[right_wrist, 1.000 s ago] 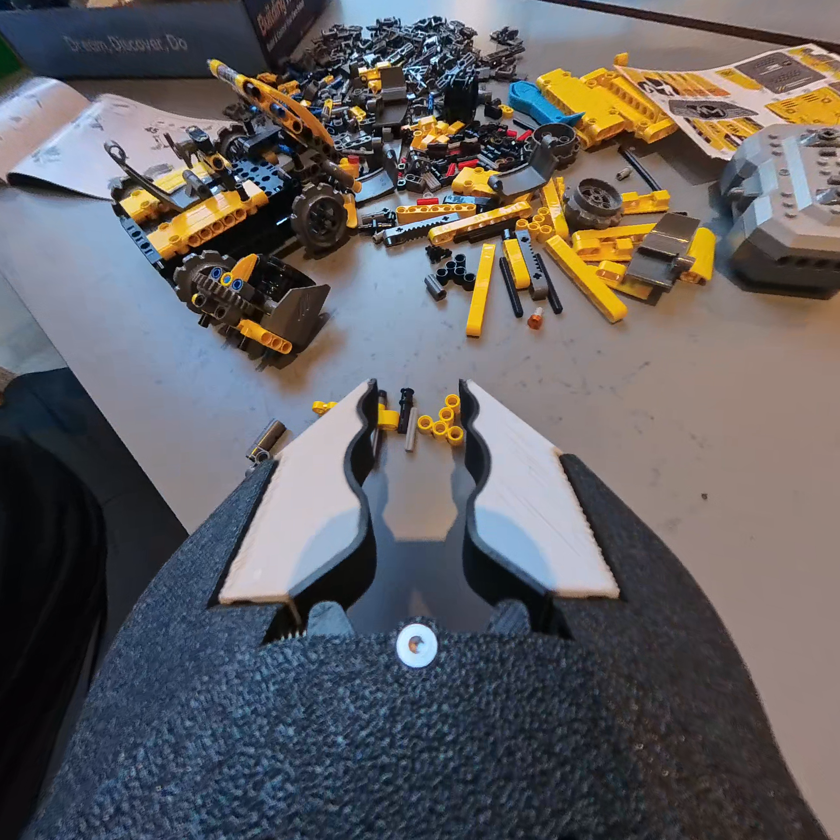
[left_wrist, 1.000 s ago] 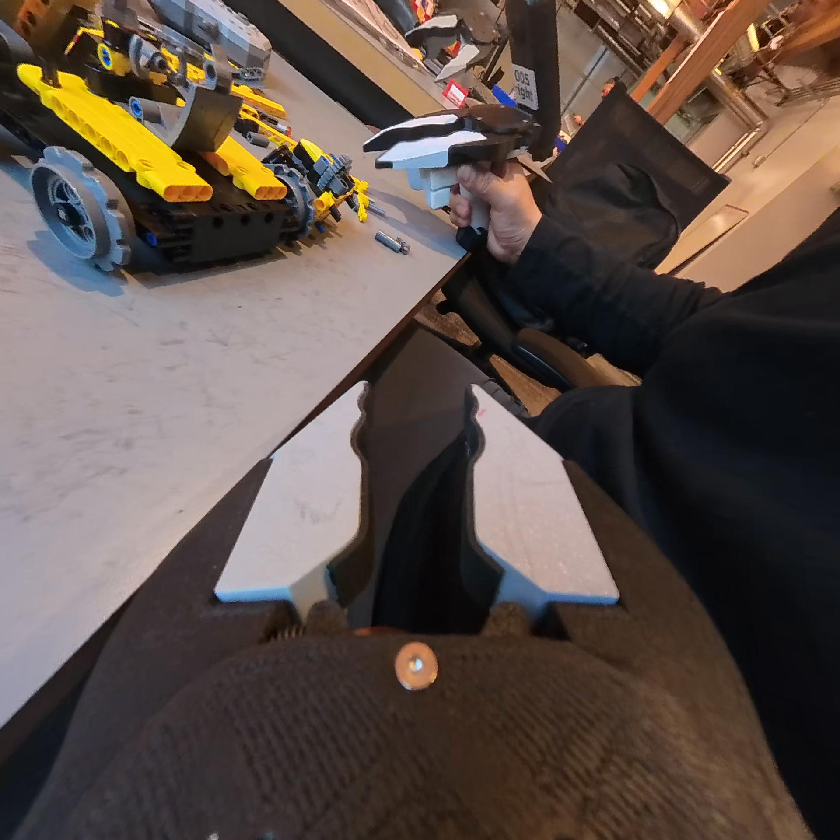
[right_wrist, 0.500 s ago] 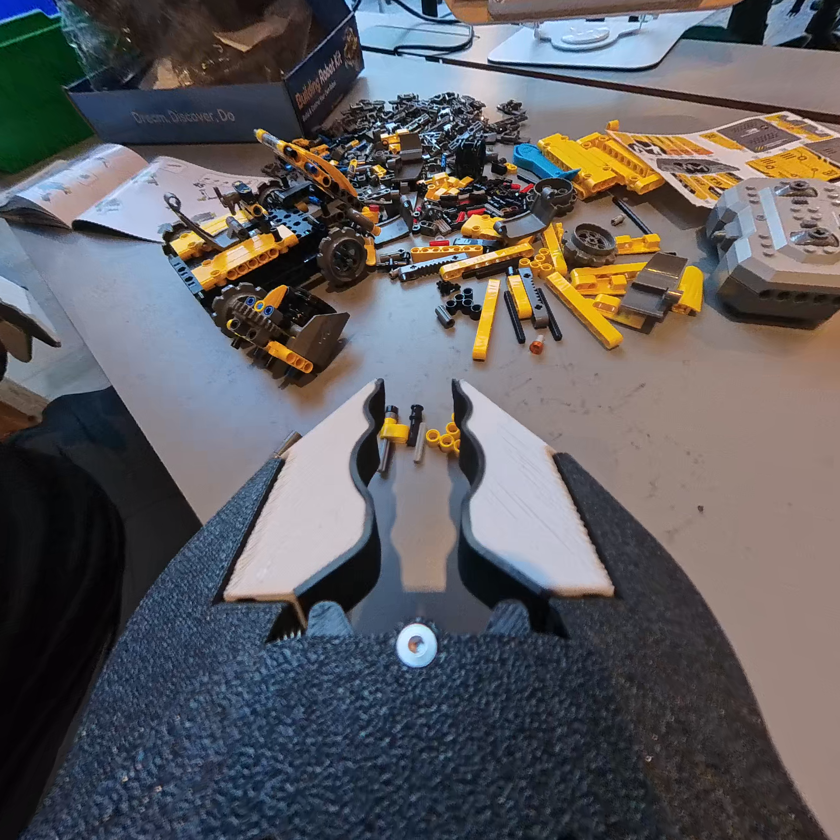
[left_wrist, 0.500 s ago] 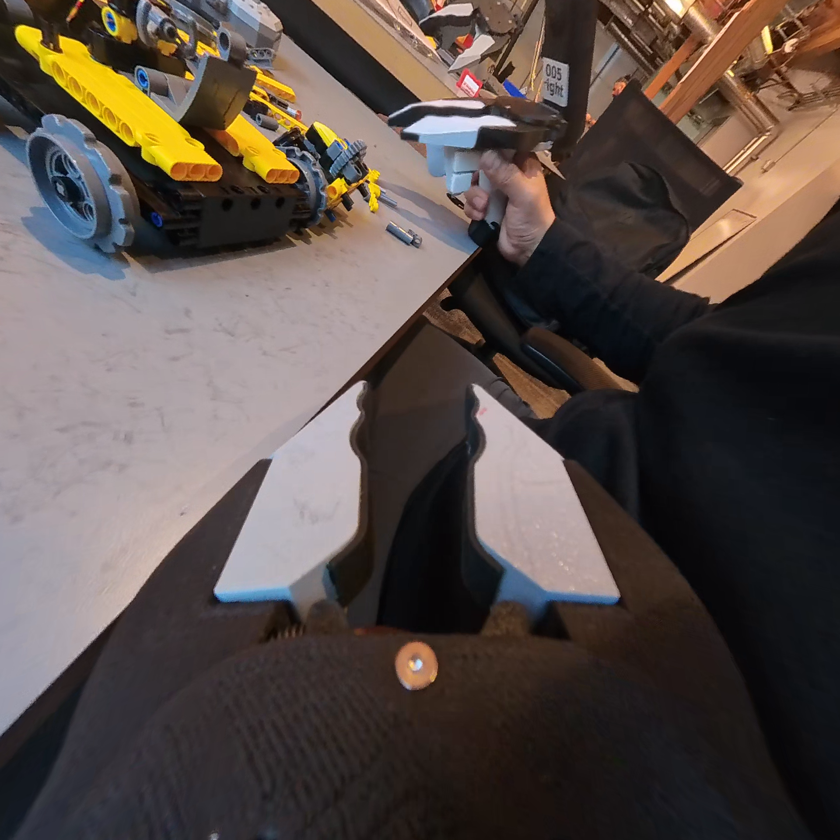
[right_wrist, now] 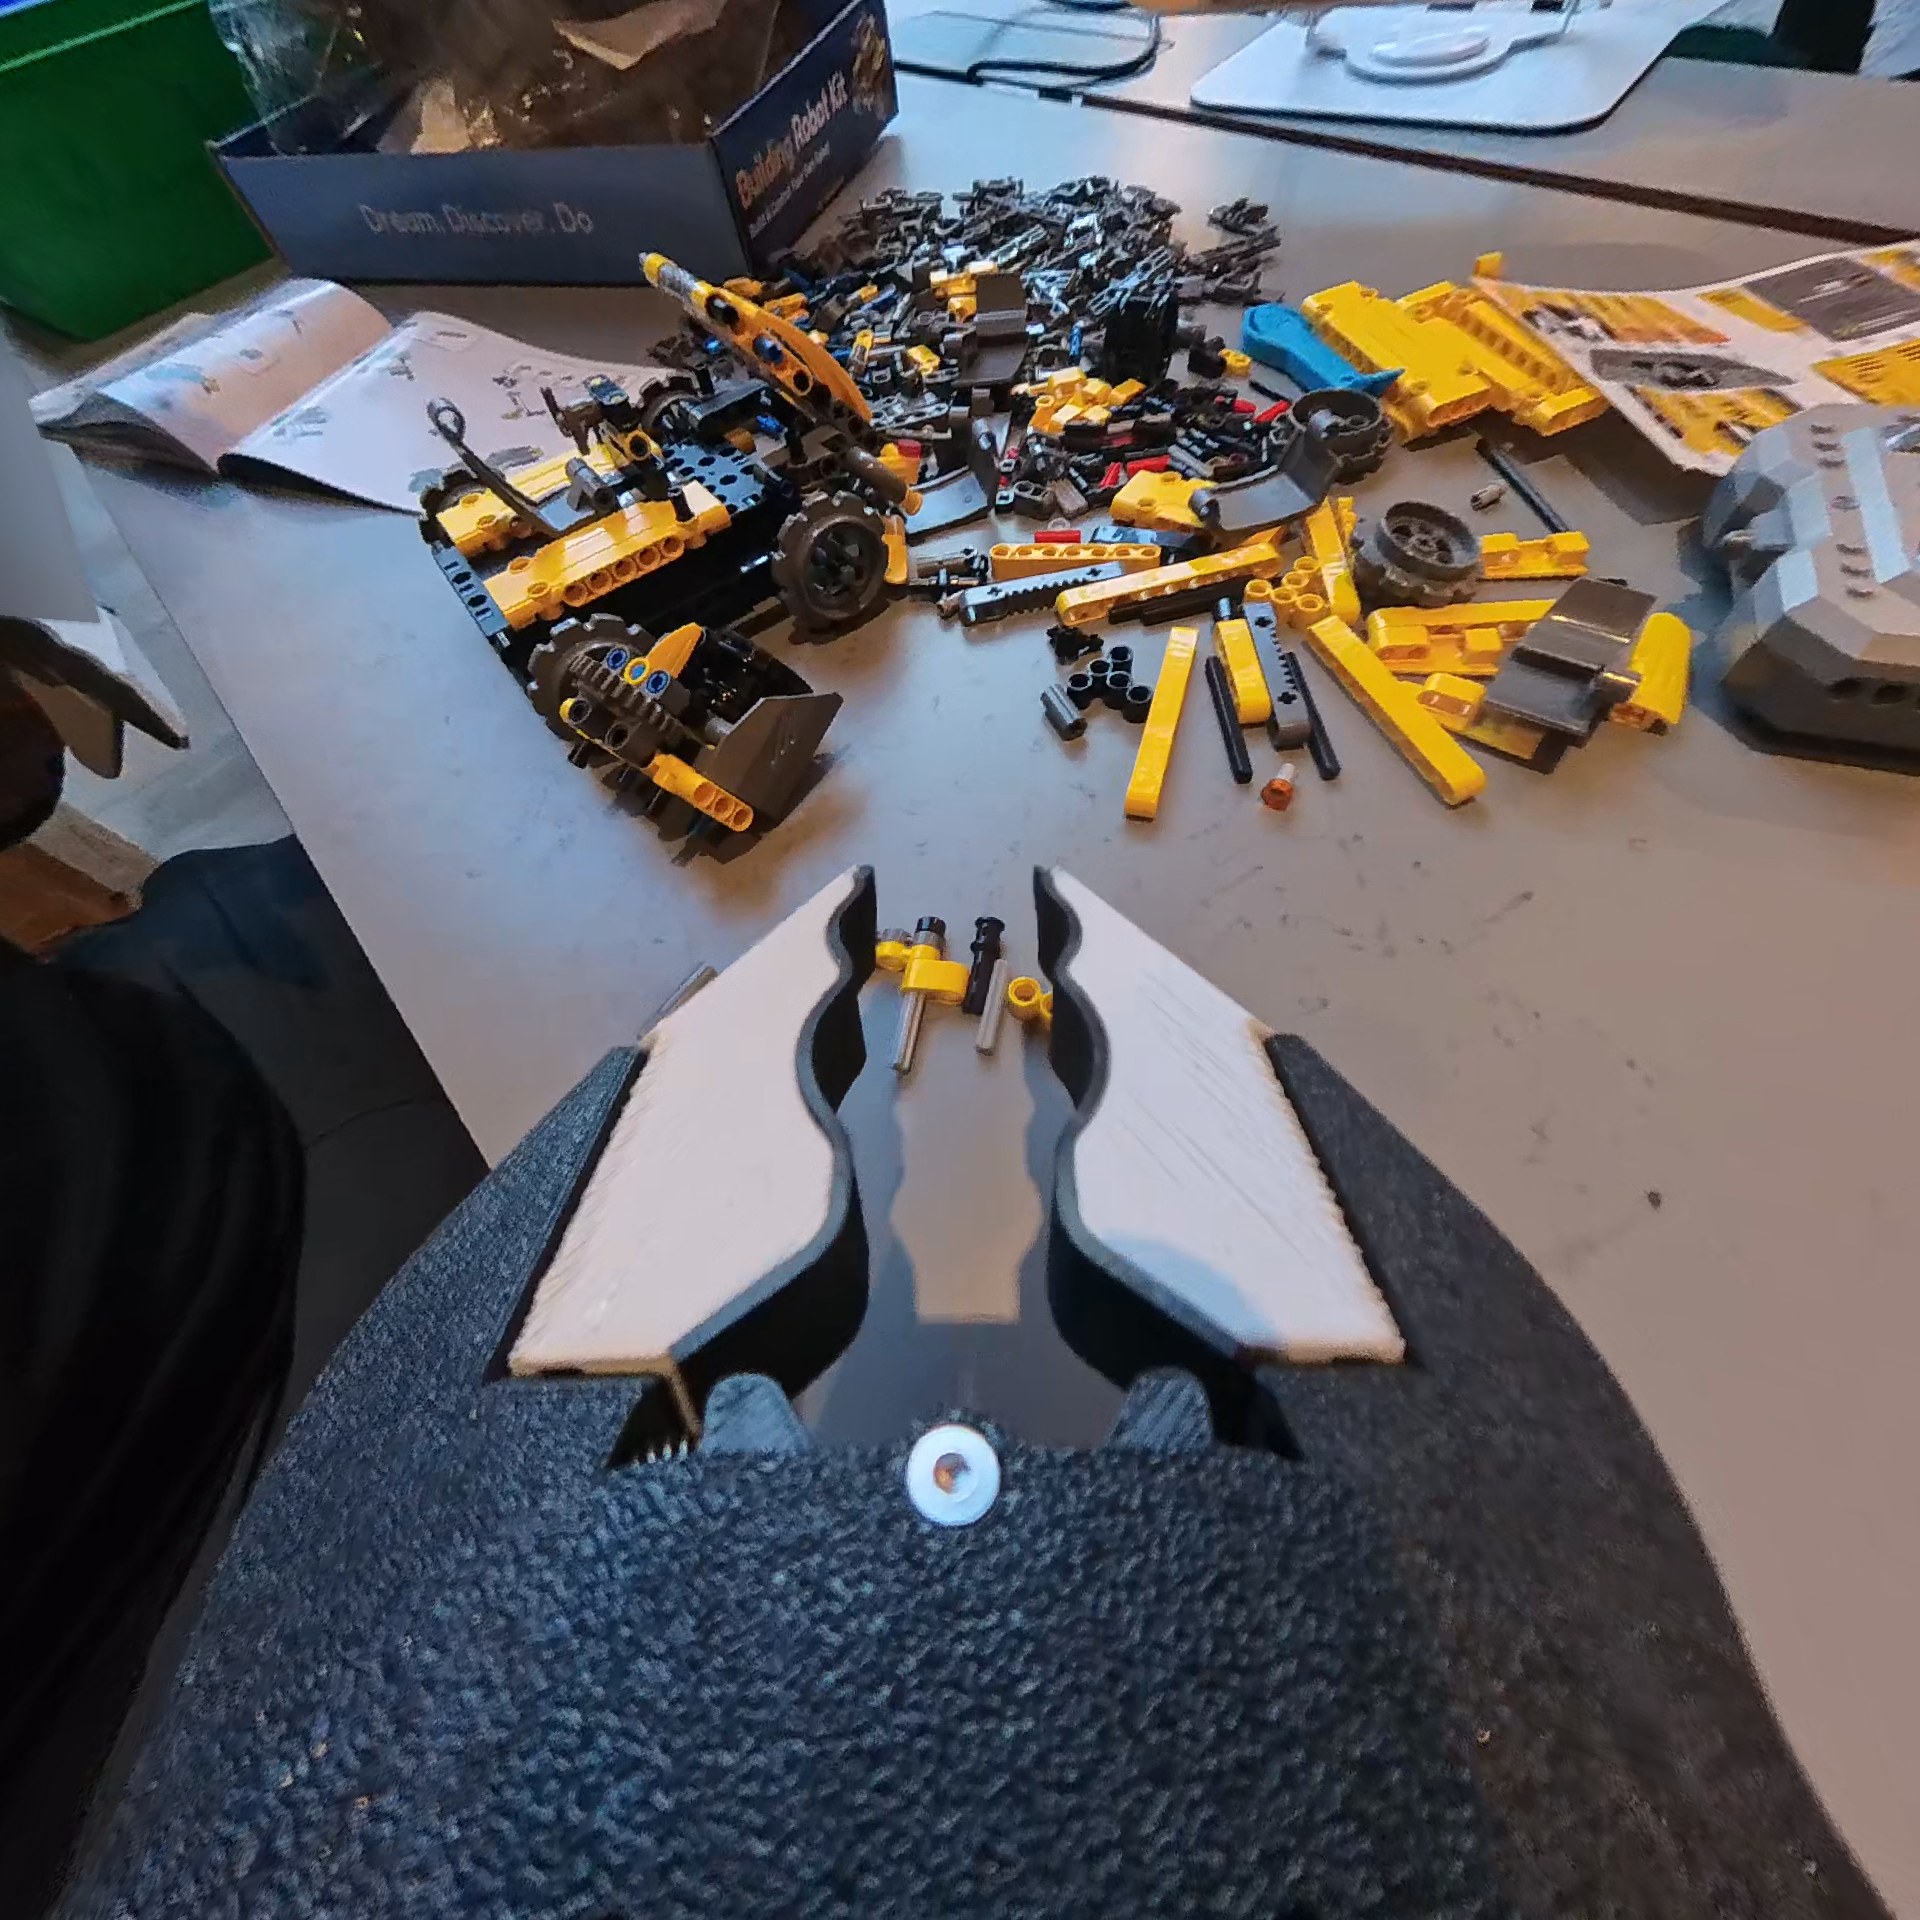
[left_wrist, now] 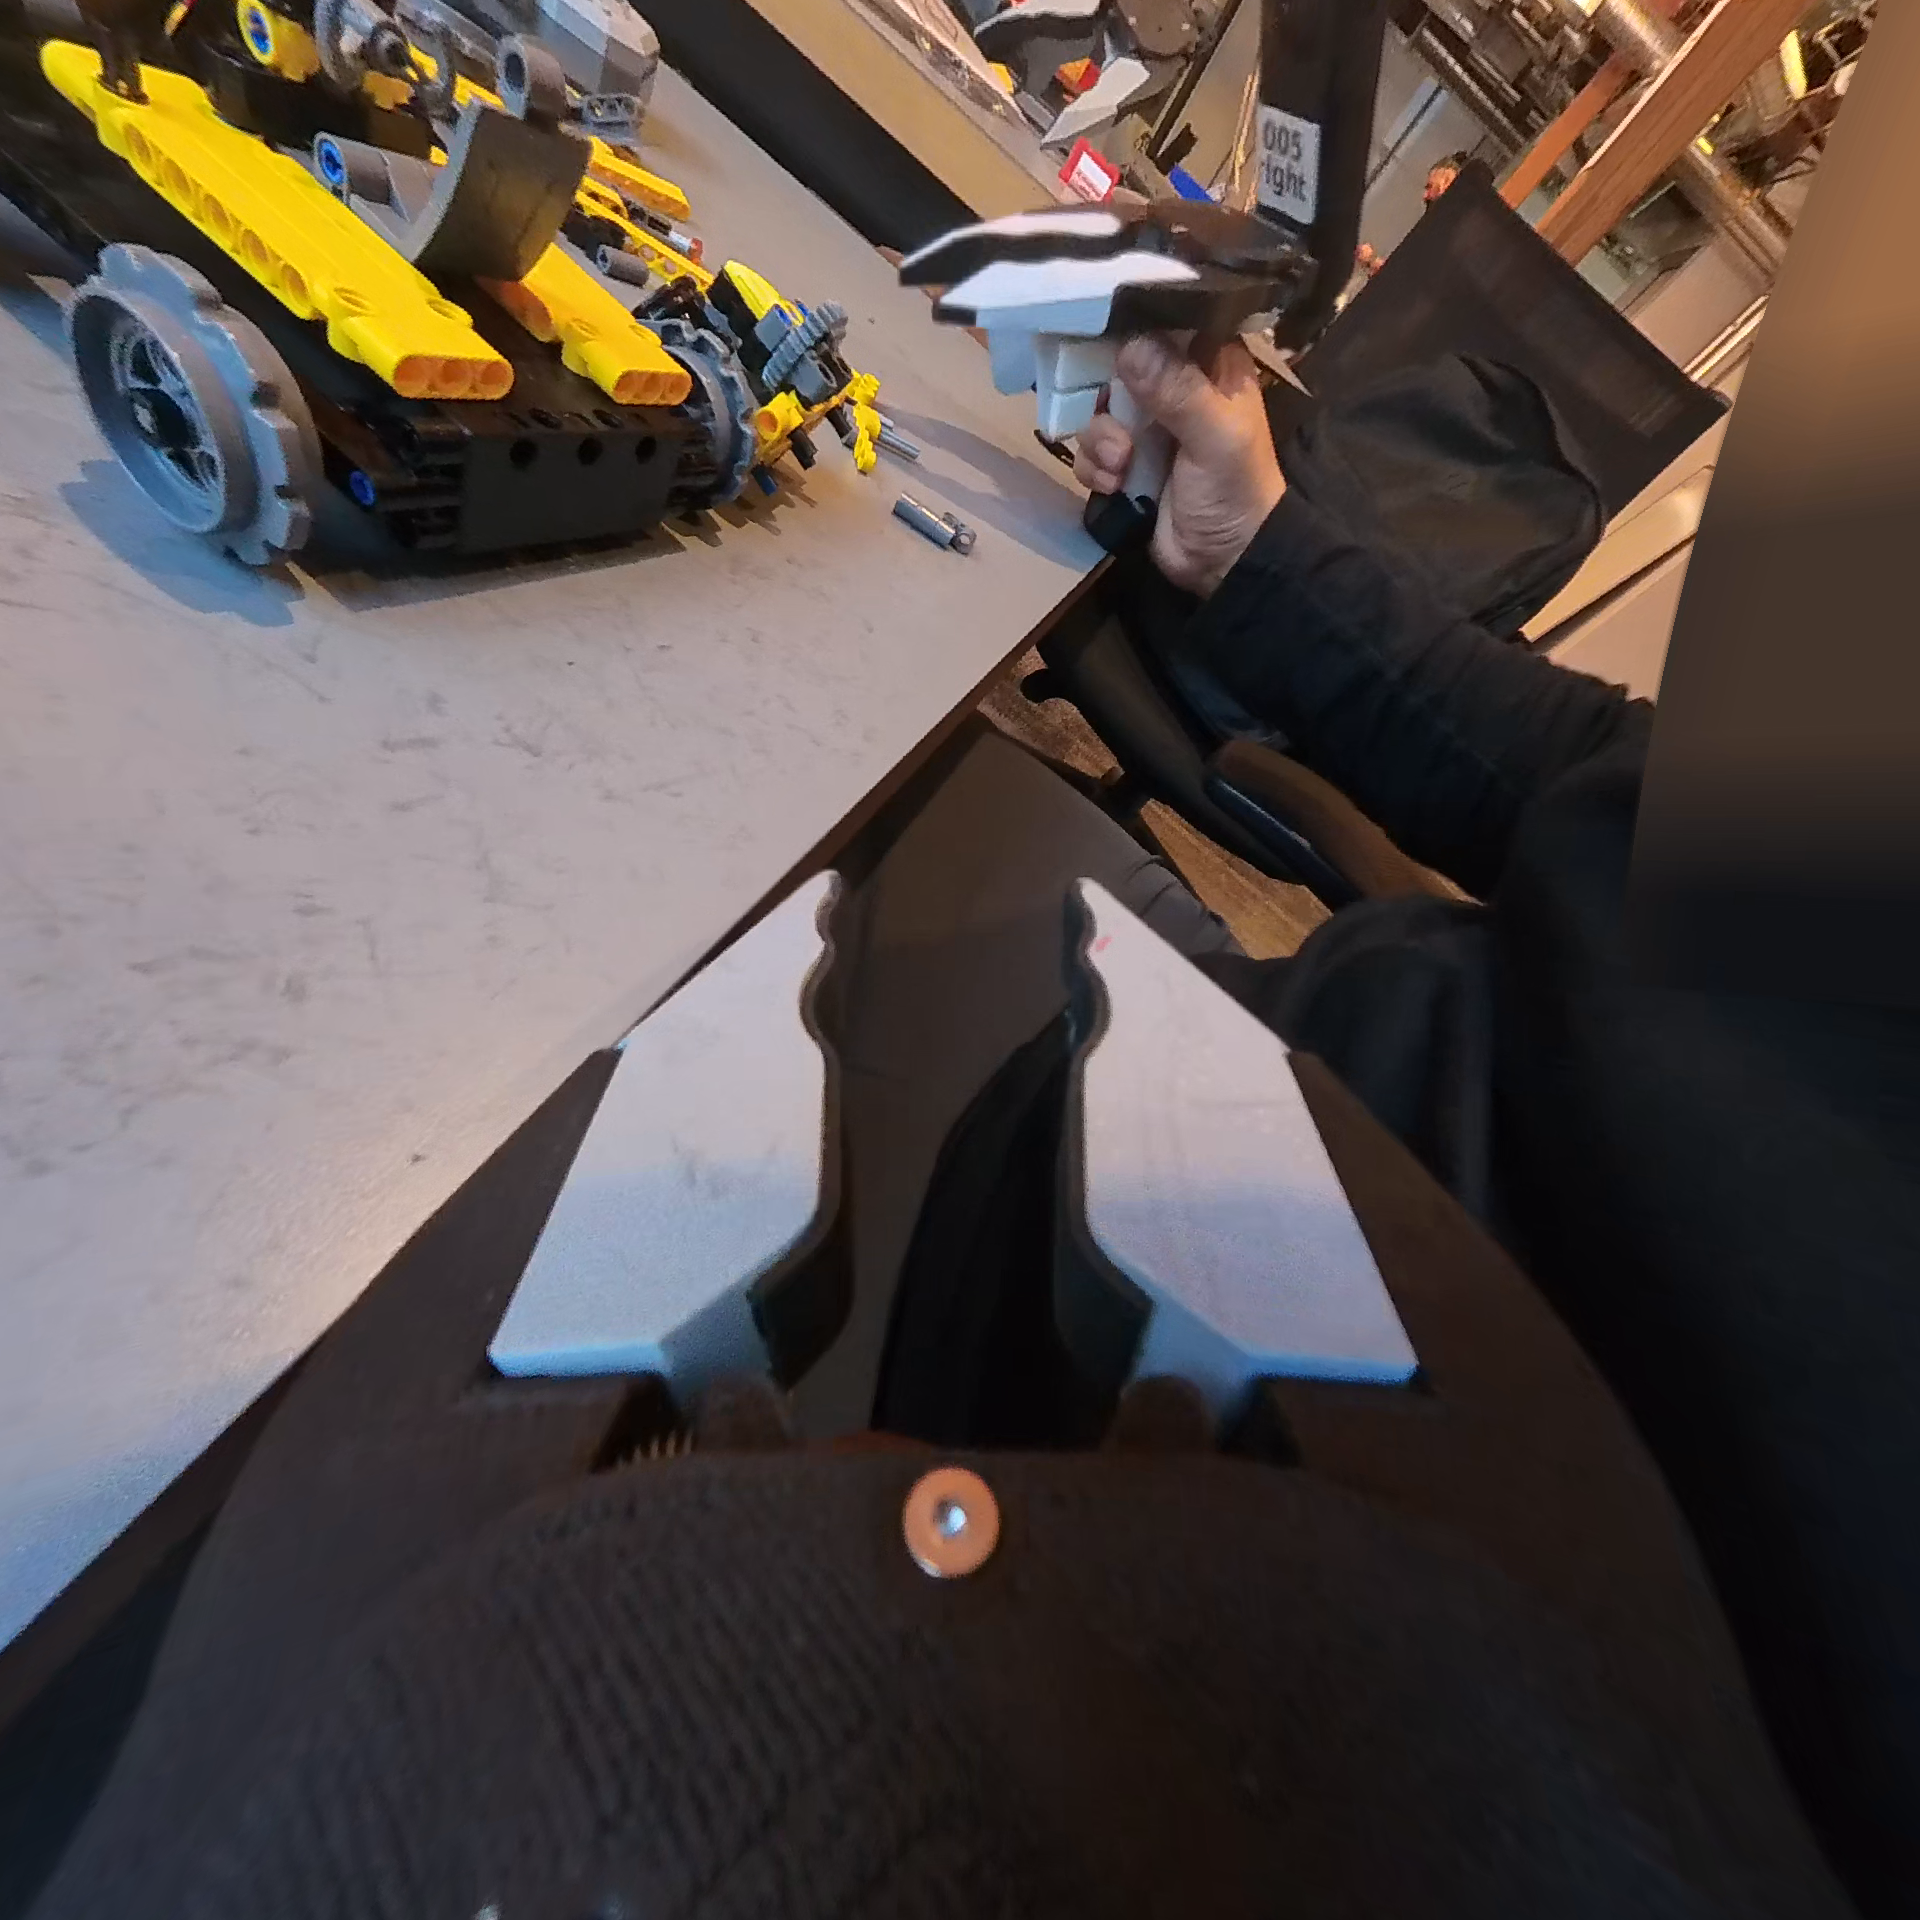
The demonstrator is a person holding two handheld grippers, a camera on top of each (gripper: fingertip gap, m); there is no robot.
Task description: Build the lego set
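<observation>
A half-built yellow and black brick vehicle (right_wrist: 634, 582) stands on the grey table (right_wrist: 1455, 1039); it also fills the upper left of the left wrist view (left_wrist: 343, 343). My right gripper (right_wrist: 954, 883) is open and empty, held above a few small yellow and black pins (right_wrist: 940, 977) near the table's front edge. It also shows in the left wrist view (left_wrist: 935, 286), held by a hand (left_wrist: 1205, 457). My left gripper (left_wrist: 956, 894) is open and empty, off the table's front edge, pointing along it.
A heap of loose yellow, black and grey parts (right_wrist: 1143, 436) lies behind the pins. A grey faceted block (right_wrist: 1829, 592) sits at right, a dark blue box (right_wrist: 540, 166) and an open booklet (right_wrist: 301, 395) at back left. A black chair (left_wrist: 1455, 488) stands beyond the table edge. There is about 30 cm between the tips of the two grippers. About 20 cm separates my right fingertips from the grey faceted block (right_wrist: 1829, 592).
My right gripper has risen and tilted back, so more of the far table shows, and its jaws have closed a little. My left gripper has shifted slightly; the vehicle looks closer.
</observation>
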